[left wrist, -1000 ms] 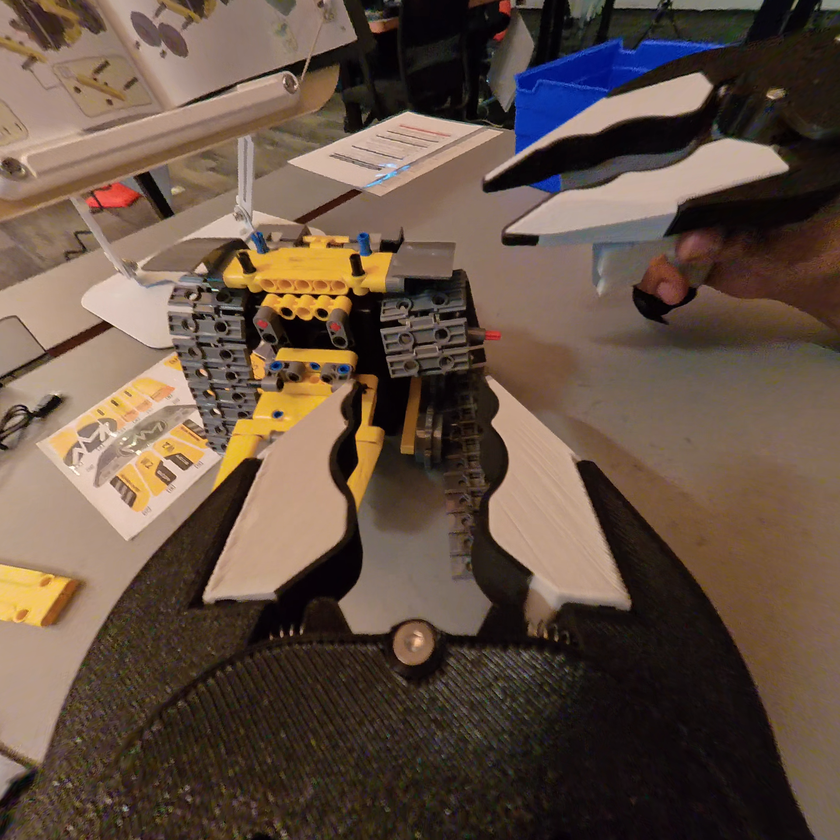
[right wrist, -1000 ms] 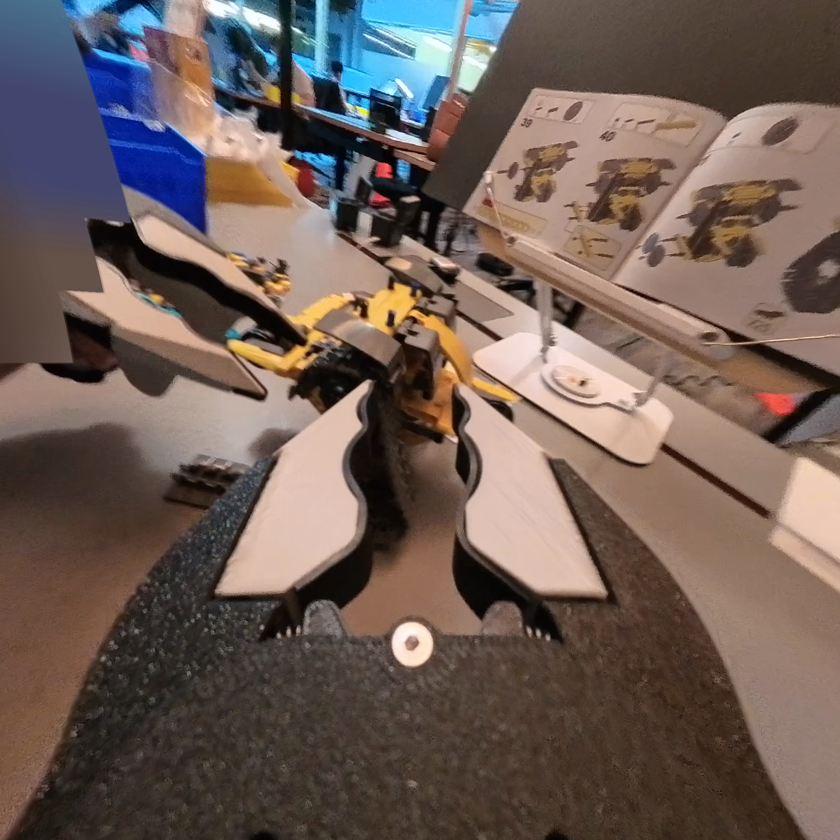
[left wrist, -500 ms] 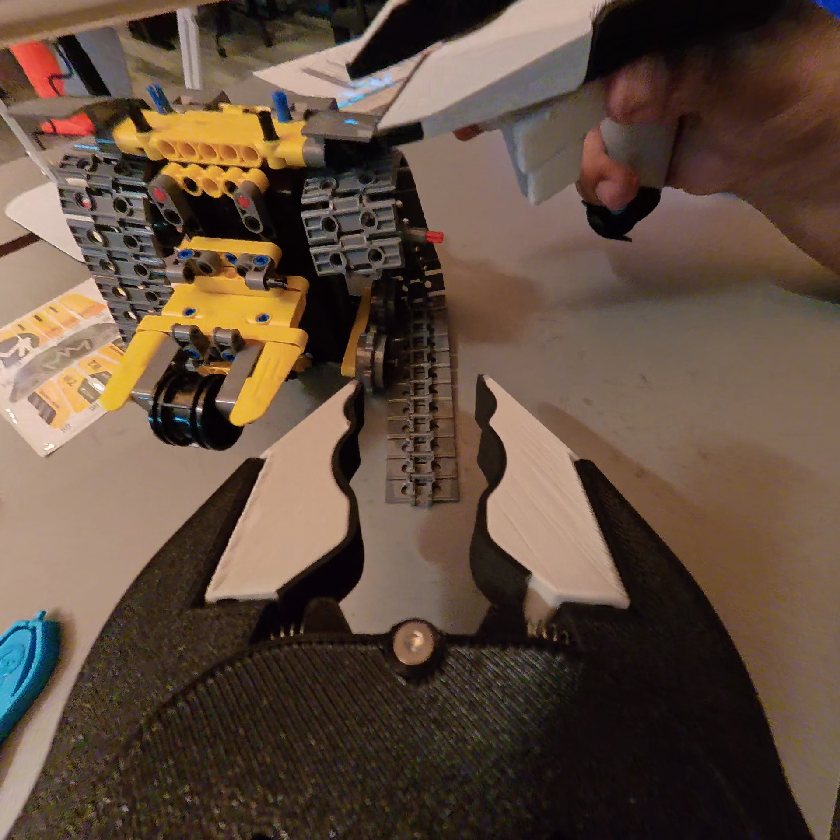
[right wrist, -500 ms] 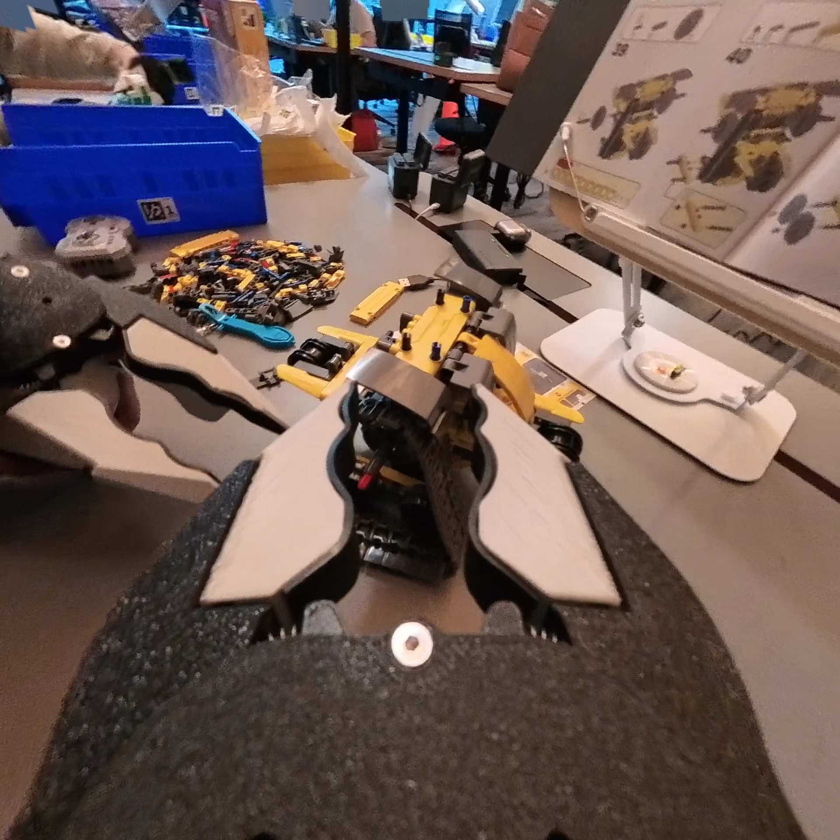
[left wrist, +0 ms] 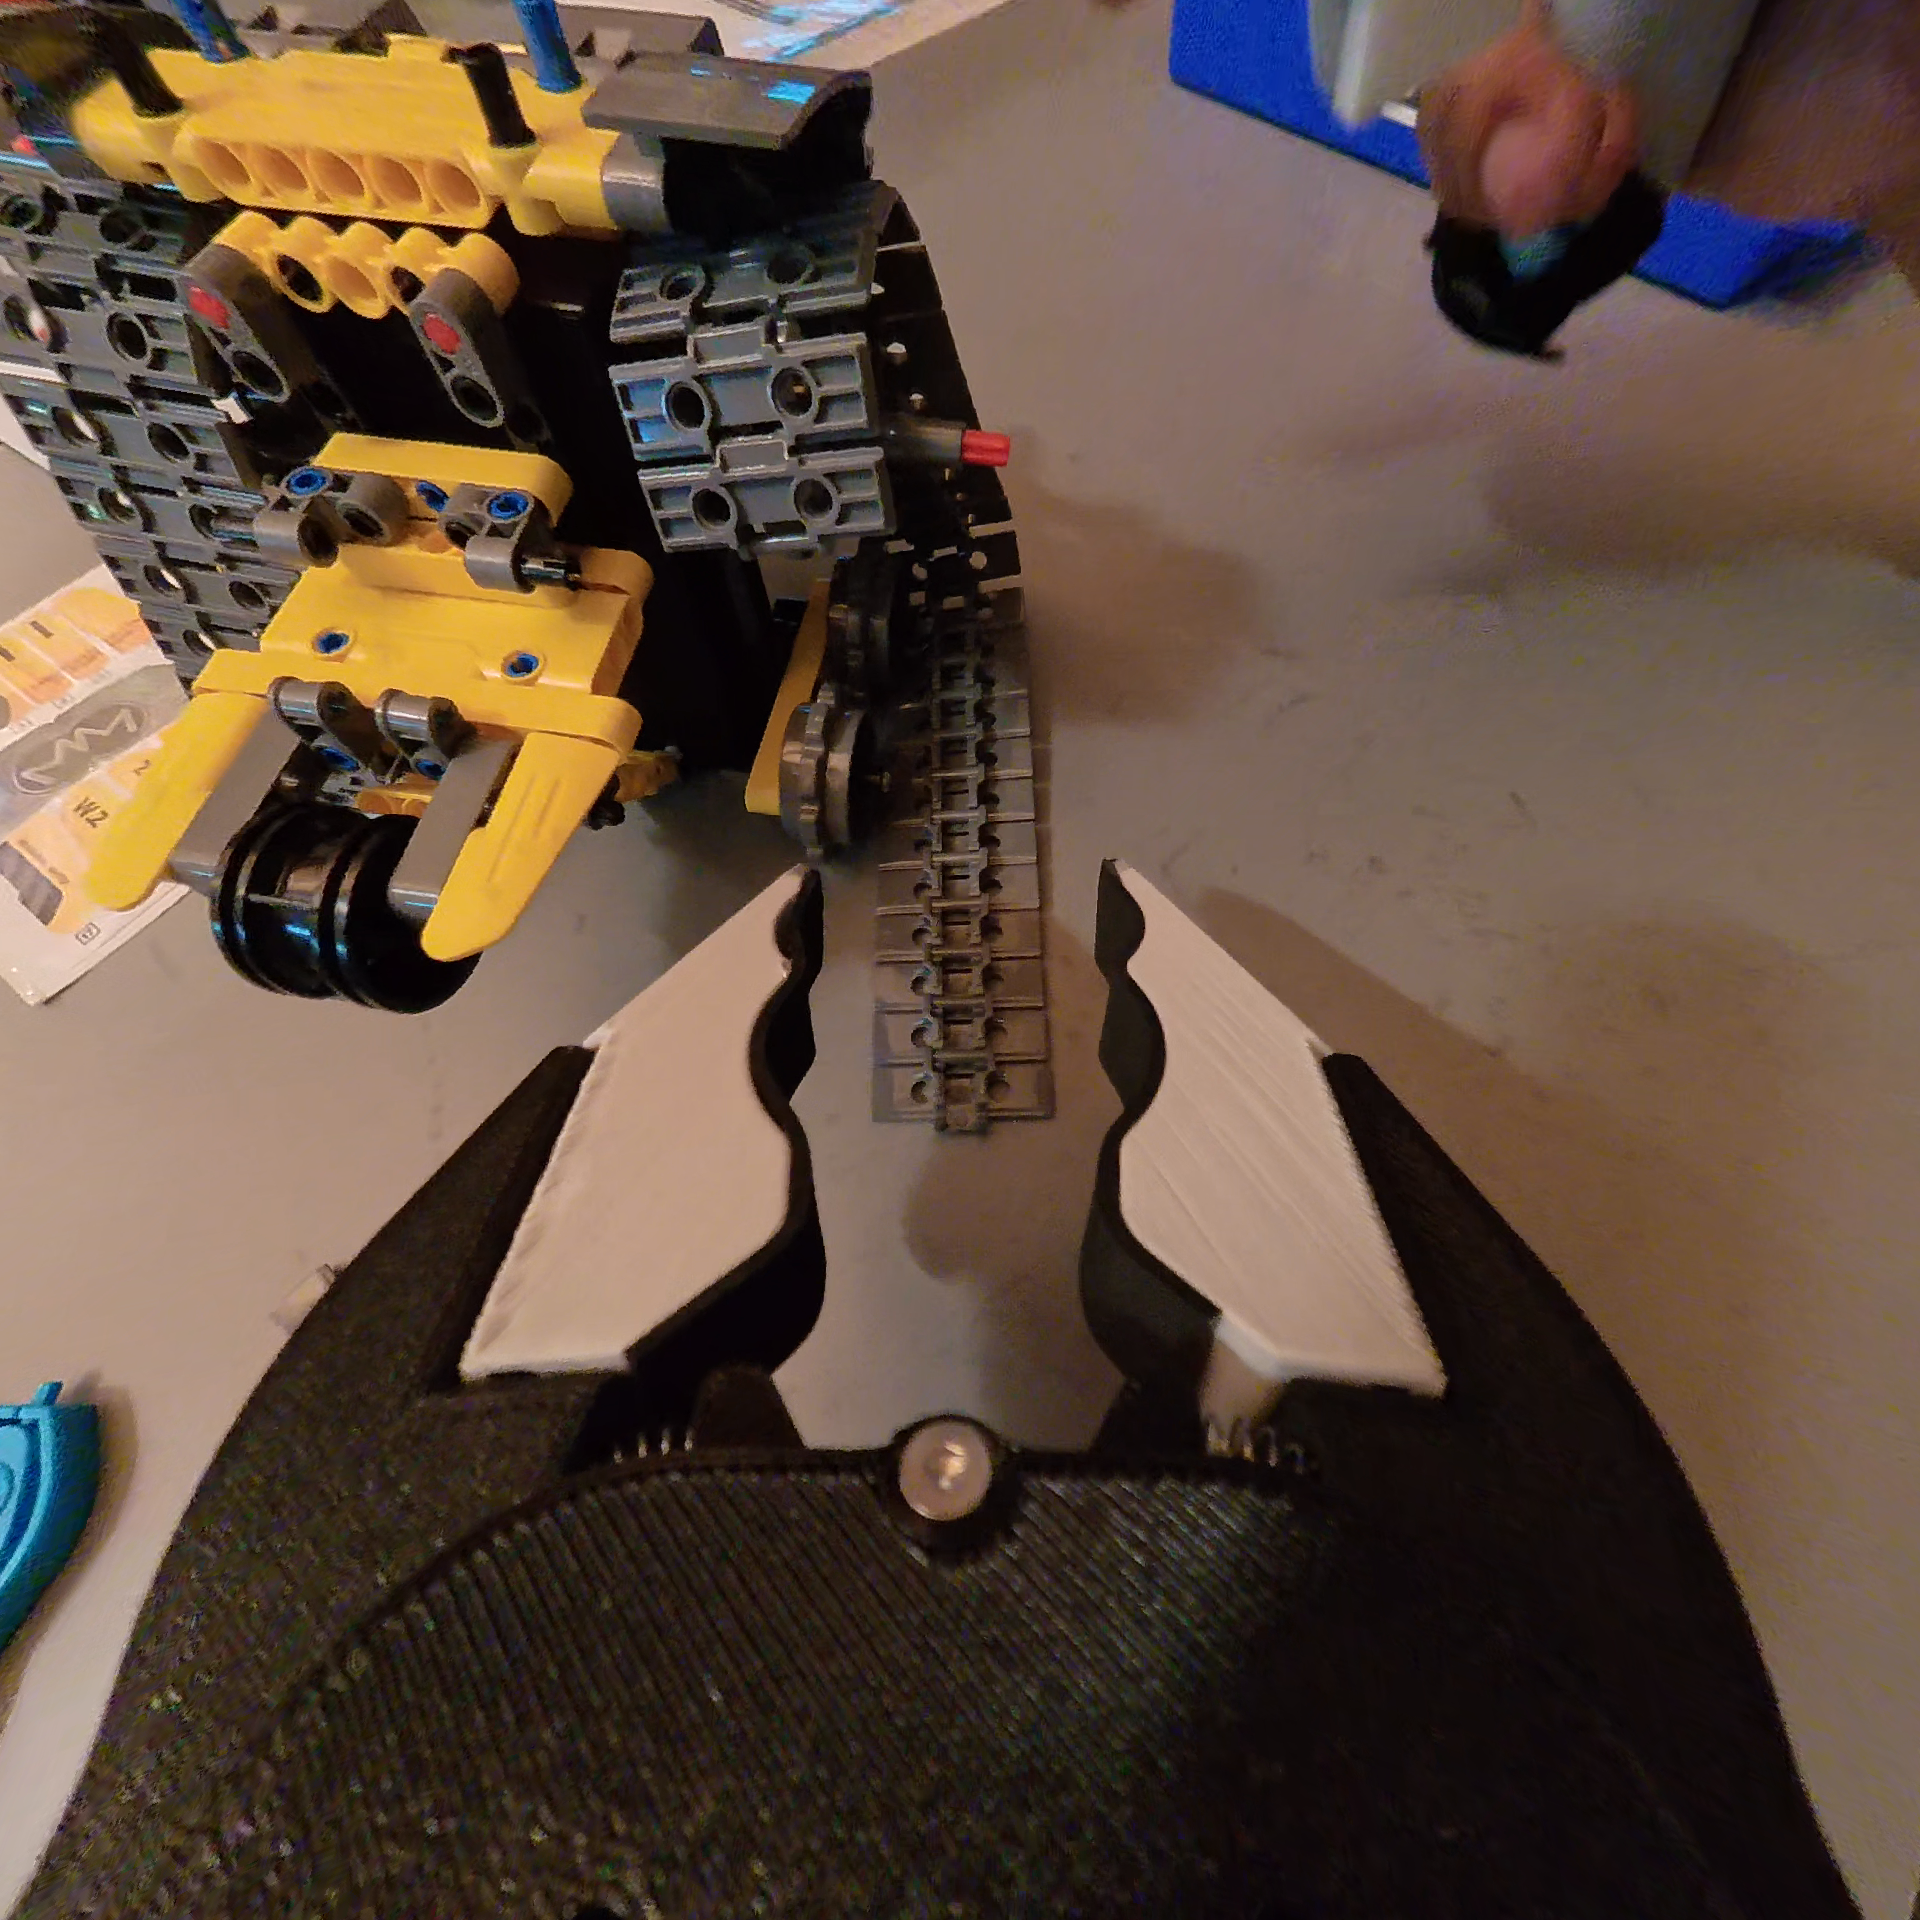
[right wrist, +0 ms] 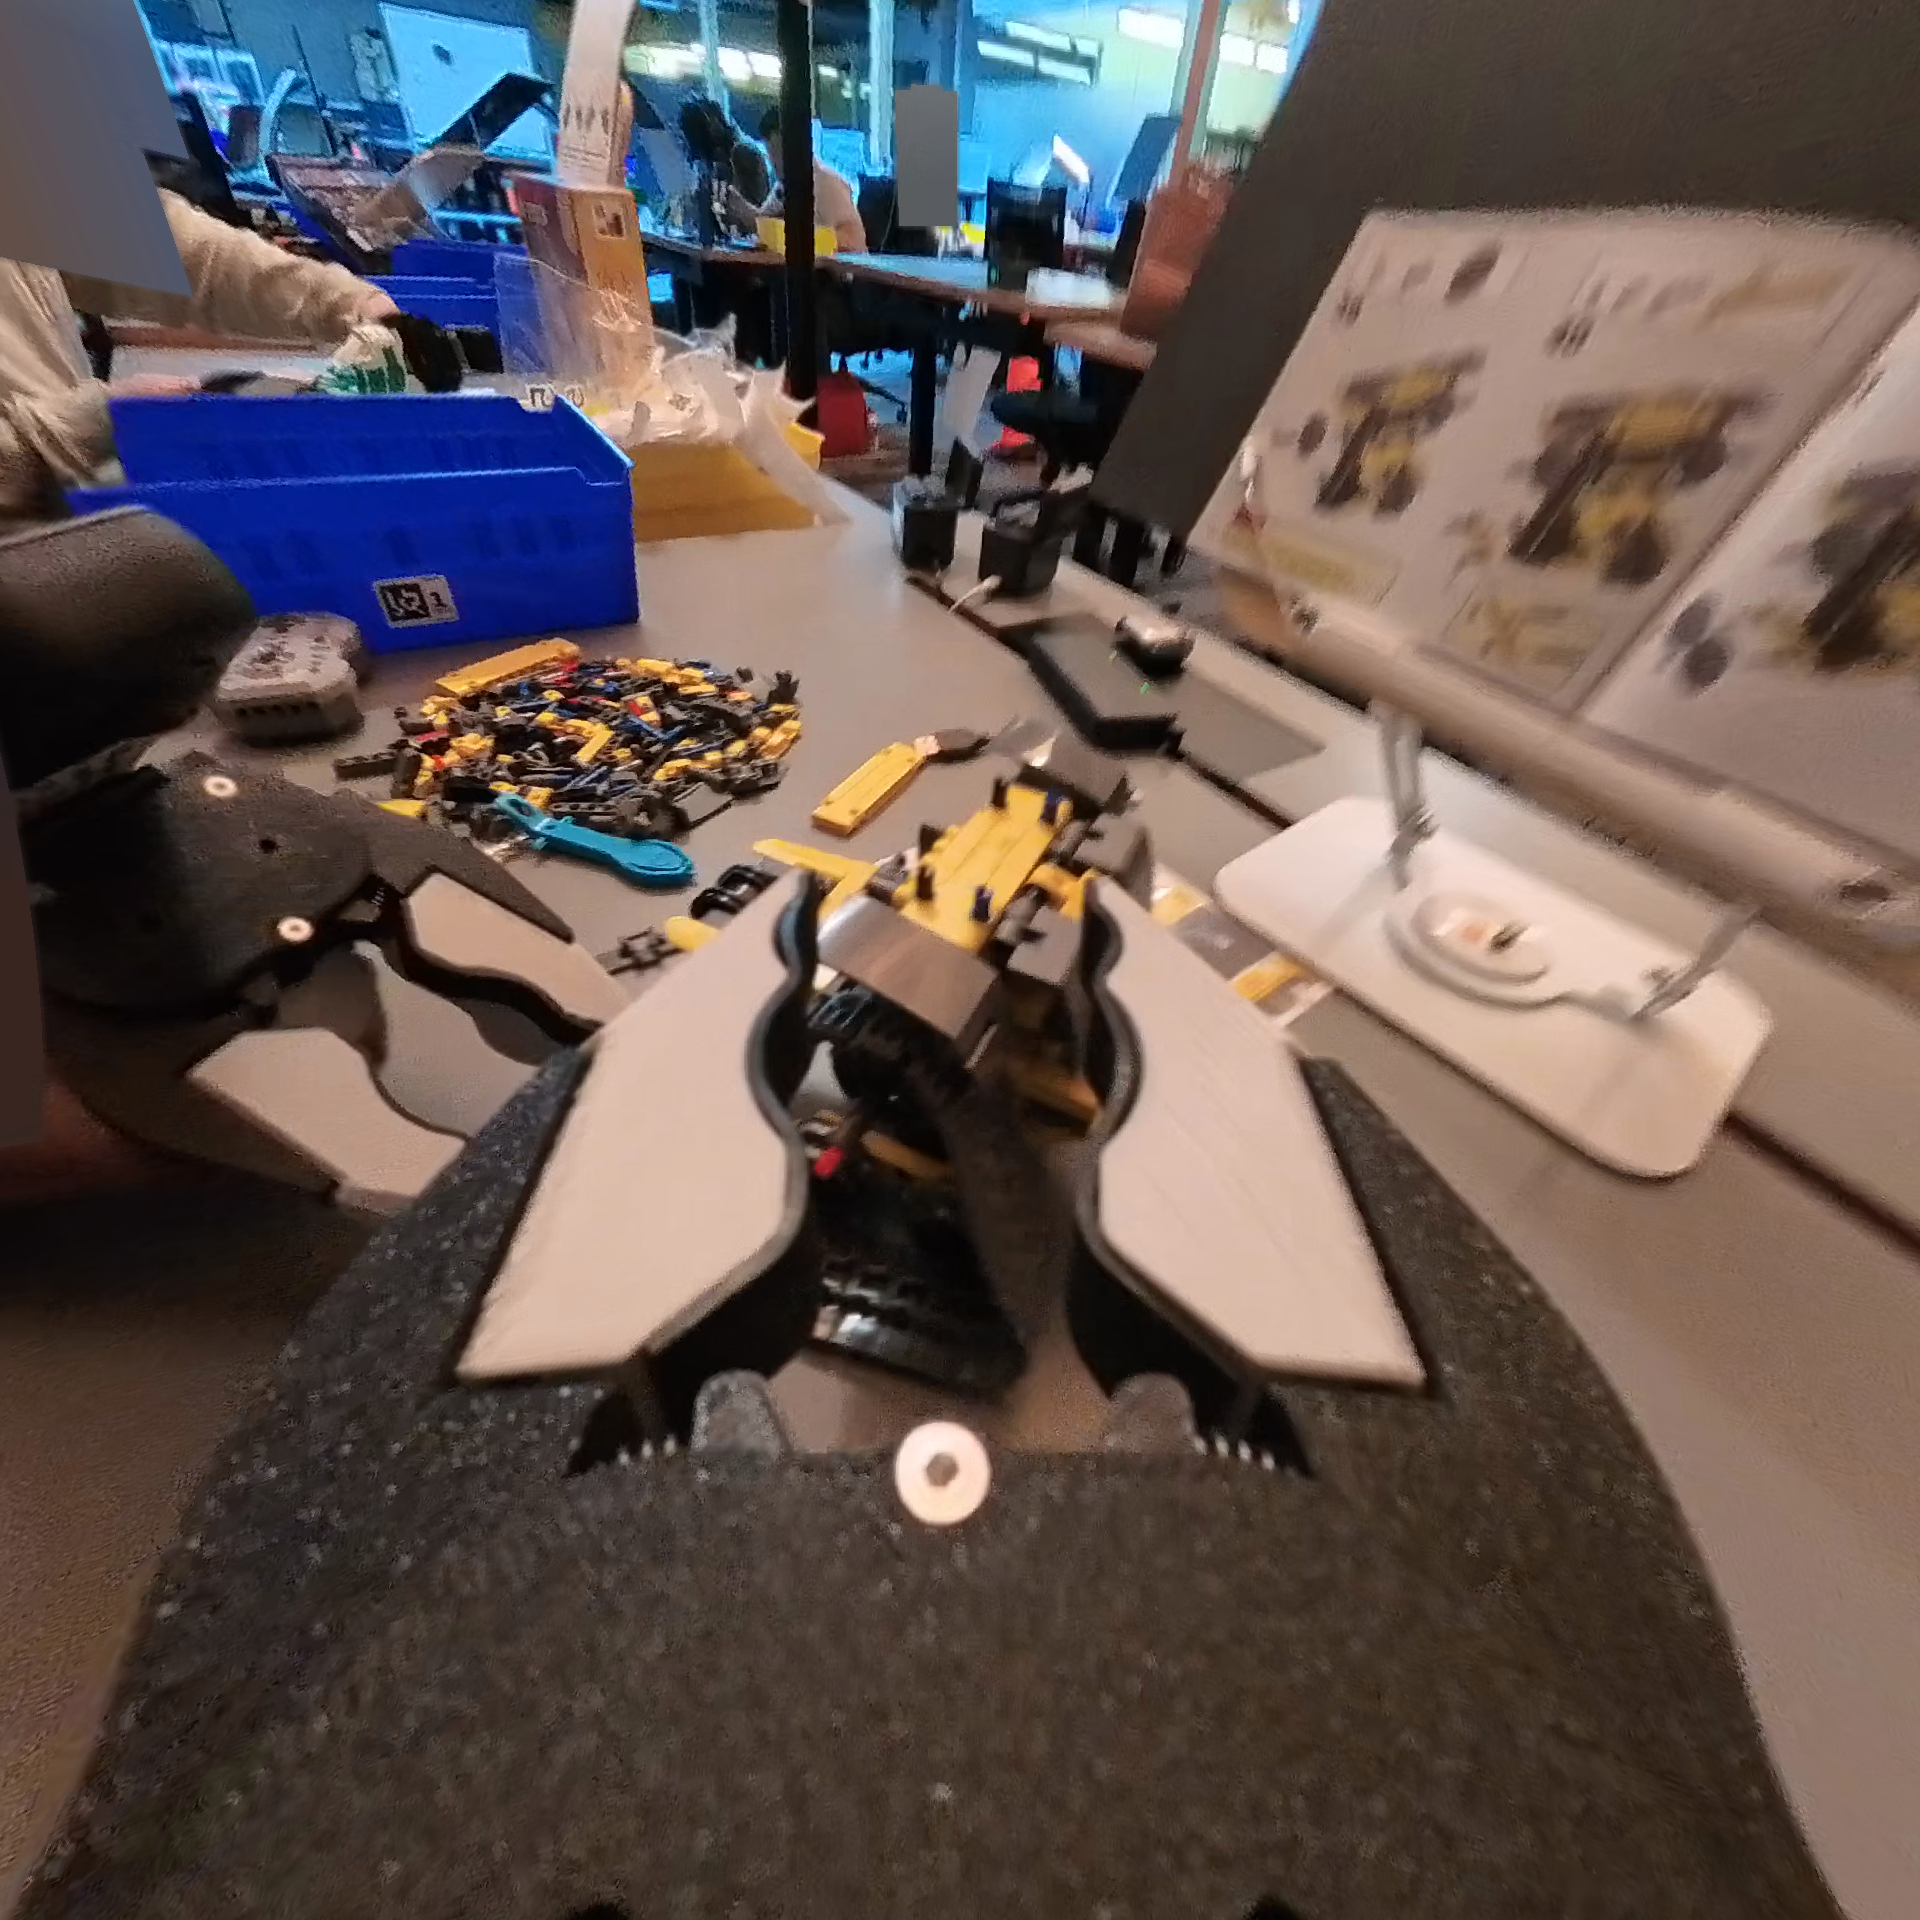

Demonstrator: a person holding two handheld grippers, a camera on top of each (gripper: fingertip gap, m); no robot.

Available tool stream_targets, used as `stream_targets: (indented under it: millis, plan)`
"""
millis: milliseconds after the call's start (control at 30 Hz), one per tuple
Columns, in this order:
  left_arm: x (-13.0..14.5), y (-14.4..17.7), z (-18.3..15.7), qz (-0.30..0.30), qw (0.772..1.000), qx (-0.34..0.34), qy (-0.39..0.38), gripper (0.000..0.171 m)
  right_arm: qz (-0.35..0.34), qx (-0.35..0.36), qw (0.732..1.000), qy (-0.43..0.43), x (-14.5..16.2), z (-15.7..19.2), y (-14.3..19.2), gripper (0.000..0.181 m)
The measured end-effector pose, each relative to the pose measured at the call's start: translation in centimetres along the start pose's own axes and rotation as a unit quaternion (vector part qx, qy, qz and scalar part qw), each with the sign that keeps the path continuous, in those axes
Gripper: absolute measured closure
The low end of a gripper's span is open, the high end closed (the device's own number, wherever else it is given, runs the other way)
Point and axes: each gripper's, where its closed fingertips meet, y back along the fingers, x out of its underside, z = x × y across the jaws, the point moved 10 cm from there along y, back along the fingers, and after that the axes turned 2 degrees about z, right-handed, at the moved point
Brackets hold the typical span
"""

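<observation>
A yellow, grey and black brick-built tracked vehicle (left wrist: pixel 436 436) stands on the grey table (left wrist: pixel 1455 935). A loose strip of its grey track (left wrist: pixel 961 935) trails flat on the table. My left gripper (left wrist: pixel 956 883) is open and low, and its fingers straddle the free end of that strip without touching it. My right gripper (right wrist: pixel 945 904) is open and hovers over the vehicle (right wrist: pixel 997 862), whose dark grey panel (right wrist: pixel 914 966) shows between the fingers. I cannot tell whether they touch it. The hand (left wrist: pixel 1527 156) holding the right gripper shows at the top right. The left gripper (right wrist: pixel 540 1081) shows at the left.
A pile of loose pieces (right wrist: pixel 603 738), a teal tool (right wrist: pixel 592 847), a yellow beam (right wrist: pixel 873 784) and a blue bin (right wrist: pixel 364 520) lie behind the vehicle. An open instruction booklet (right wrist: pixel 1507 447) stands on a white stand (right wrist: pixel 1507 997) to the right. A sticker sheet (left wrist: pixel 73 748) lies left. About 15 cm separates my left fingertips from my right.
My left gripper drew back from the vehicle and dropped toward the loose track end. My right gripper opened wider and moved over the vehicle, rising out of the left view.
</observation>
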Motion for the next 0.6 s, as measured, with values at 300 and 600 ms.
stream_targets:
  millis: [300, 600]
  plan:
    - [-0.1, 0.4, 0.6, -0.021, 1.0, 0.001, 0.019, 0.119, 0.041, -0.001, 0.956, 0.291, 1.8, 0.8, 0.7, 0.158]
    - [-0.1, -0.2, 0.5, 0.001, 1.0, -0.008, 0.011, 0.118, 0.049, 0.052, 0.884, 0.462, 1.3, 3.7, -1.0, 0.162]
